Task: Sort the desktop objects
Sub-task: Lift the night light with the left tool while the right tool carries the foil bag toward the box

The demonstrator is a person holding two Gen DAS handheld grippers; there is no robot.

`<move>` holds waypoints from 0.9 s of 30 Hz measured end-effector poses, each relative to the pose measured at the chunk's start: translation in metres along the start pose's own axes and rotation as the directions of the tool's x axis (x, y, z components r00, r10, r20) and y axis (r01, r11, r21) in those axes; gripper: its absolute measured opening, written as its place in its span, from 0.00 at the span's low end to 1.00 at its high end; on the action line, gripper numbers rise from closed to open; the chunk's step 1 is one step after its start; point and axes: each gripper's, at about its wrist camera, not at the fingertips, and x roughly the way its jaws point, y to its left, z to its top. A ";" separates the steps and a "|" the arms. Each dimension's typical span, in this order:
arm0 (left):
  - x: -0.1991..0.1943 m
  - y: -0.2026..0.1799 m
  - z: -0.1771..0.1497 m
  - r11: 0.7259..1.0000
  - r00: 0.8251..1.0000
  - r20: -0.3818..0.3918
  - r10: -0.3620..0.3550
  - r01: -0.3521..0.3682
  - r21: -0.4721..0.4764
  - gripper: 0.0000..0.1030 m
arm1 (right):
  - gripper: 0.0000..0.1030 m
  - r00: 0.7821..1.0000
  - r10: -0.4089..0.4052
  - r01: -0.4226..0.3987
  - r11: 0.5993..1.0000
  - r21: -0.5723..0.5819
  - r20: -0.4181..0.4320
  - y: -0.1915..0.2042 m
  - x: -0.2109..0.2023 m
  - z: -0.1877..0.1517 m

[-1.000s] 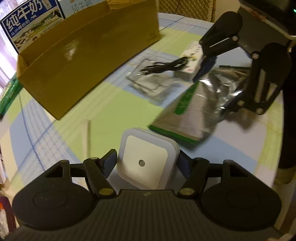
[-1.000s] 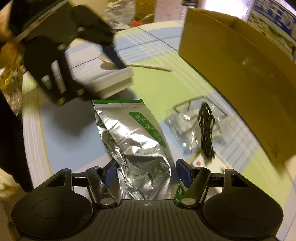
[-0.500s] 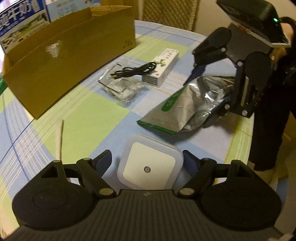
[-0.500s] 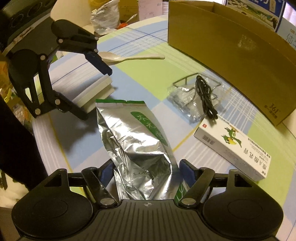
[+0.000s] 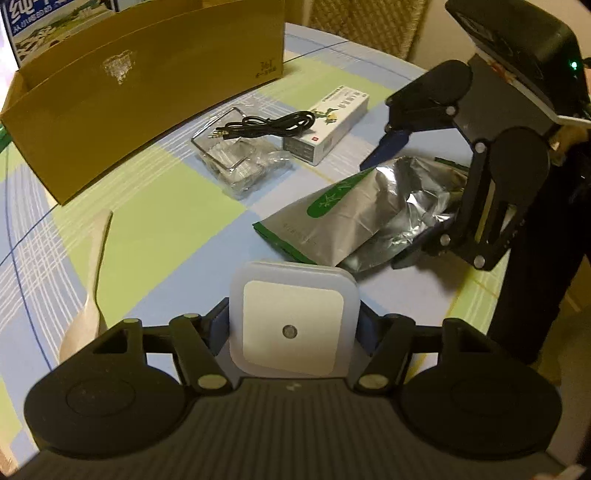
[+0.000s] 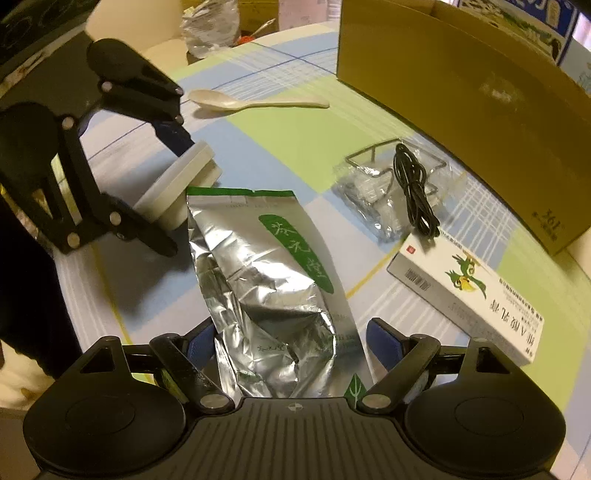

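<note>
My left gripper [image 5: 293, 326] is shut on a white square night light [image 5: 291, 295], its blue pads pressed to both sides. In the right wrist view the night light [image 6: 184, 173] sits tilted between that gripper's fingers [image 6: 173, 129], just above the table. My right gripper [image 6: 291, 343] is open and straddles the crumpled end of a silver foil bag with a green label [image 6: 266, 266]. The bag [image 5: 351, 210] lies flat on the checked tablecloth. A large cardboard box [image 5: 147, 92] stands at the far side.
A white medicine box [image 5: 328, 122], a black cable [image 5: 266, 125] and a clear plastic packet with a wire frame [image 5: 240, 166] lie near the cardboard box. A pale spoon [image 5: 92, 266] lies to the left. Milk cartons [image 6: 517, 22] stand behind the box. The table edge curves close on the right.
The left gripper's fingers have closed onto the night light and it has tipped up. The right gripper's fingers have spread a little wider around the foil bag.
</note>
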 end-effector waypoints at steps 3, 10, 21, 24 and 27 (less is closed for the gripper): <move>-0.002 -0.003 0.000 1.000 1.000 0.017 -0.015 0.015 0.010 0.61 | 0.77 1.000 0.007 -0.007 1.000 0.031 0.007 -0.002 -0.001 0.000; -0.009 -0.004 -0.003 0.997 0.998 0.053 -0.040 0.037 0.060 0.67 | 0.61 0.999 0.021 -0.025 0.995 0.100 0.036 -0.012 -0.011 0.000; -0.006 -0.017 -0.002 0.998 0.998 0.023 0.064 -0.064 0.027 0.59 | 0.82 0.998 -0.024 0.022 0.999 0.037 0.050 -0.006 -0.005 -0.001; -0.008 -0.018 0.000 0.997 0.997 0.031 0.072 -0.072 0.016 0.59 | 0.82 0.999 -0.009 0.008 0.999 0.041 0.039 -0.010 0.000 0.001; -0.008 -0.014 0.000 0.997 0.997 0.023 0.078 -0.078 -0.012 0.59 | 0.82 0.999 -0.003 0.001 0.998 0.055 0.035 -0.012 0.000 0.001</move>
